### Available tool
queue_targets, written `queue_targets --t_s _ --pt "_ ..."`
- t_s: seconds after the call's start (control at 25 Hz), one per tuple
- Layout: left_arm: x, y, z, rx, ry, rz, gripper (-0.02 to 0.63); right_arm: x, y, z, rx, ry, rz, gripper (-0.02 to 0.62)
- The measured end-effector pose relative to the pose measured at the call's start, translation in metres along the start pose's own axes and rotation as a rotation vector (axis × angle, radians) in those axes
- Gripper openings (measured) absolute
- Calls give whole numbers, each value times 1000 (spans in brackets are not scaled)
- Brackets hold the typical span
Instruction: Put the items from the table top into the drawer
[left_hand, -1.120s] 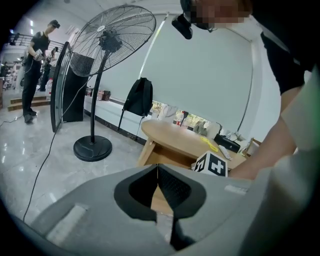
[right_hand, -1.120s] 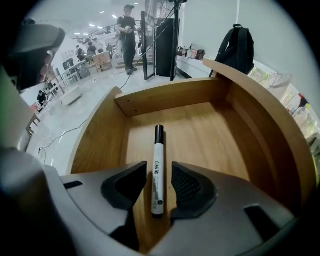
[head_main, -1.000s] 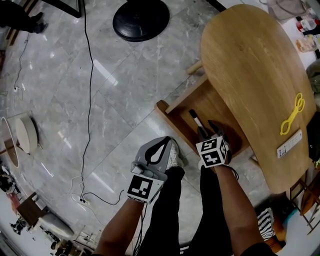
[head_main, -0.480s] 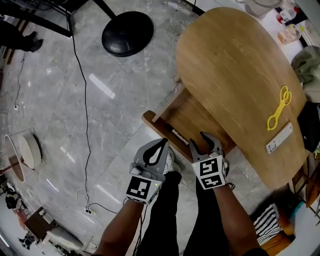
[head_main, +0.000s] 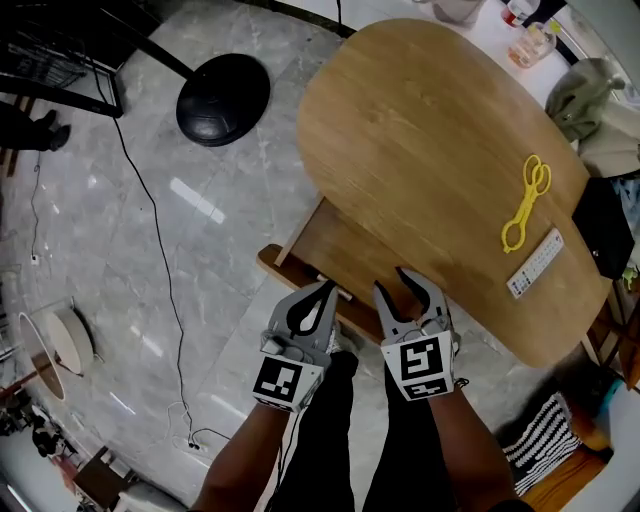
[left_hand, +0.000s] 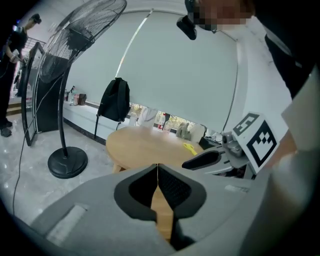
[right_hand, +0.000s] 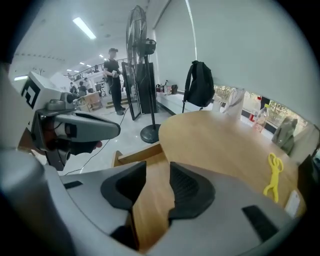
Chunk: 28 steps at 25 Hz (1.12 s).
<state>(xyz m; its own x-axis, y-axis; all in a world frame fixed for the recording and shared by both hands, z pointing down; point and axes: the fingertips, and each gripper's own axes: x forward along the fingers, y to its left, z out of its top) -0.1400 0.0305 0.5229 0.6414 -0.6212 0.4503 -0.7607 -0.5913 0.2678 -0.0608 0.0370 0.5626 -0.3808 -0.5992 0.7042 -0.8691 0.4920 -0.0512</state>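
floor: grey marble floor (head_main: 110, 240), black cable (head_main: 165, 290) trailing over it | pedestal fan (left_hand: 82, 30), round black base (head_main: 223, 98) | black backpack (right_hand: 200, 85) on white ledge | person (right_hand: 114, 80) beyond fan | striped cushion (head_main: 537, 445) lower right

No text can be read (marker cubes (head_main: 420, 365) bear only patterns).

Yellow scissors (head_main: 523, 205) and a white remote (head_main: 535, 263) are standing out against the honey-brown wood-grain table (head_main: 420, 120), a black fan base (head_main: 222, 98) contrasting with grey veined floor (head_main: 230, 230).
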Motion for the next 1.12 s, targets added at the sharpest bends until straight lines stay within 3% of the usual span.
queue_targets --t_s 0.12,0.36,0.76,1.12 --pt "9 -9 6 -10 9 -17 18 -17 -16 3 23 -28 -41 107" --pt "34 -25 20 50 21 -72 18 -49 -50 7 88 -93 -137 -2" --pt "87 -92 54 113 46 -199 18 -108 -119 8 217 -155 -276 -3" --pt "139 -162 59 190 102 -320 18 -162 -183 -17 333 -185 -392 -2"
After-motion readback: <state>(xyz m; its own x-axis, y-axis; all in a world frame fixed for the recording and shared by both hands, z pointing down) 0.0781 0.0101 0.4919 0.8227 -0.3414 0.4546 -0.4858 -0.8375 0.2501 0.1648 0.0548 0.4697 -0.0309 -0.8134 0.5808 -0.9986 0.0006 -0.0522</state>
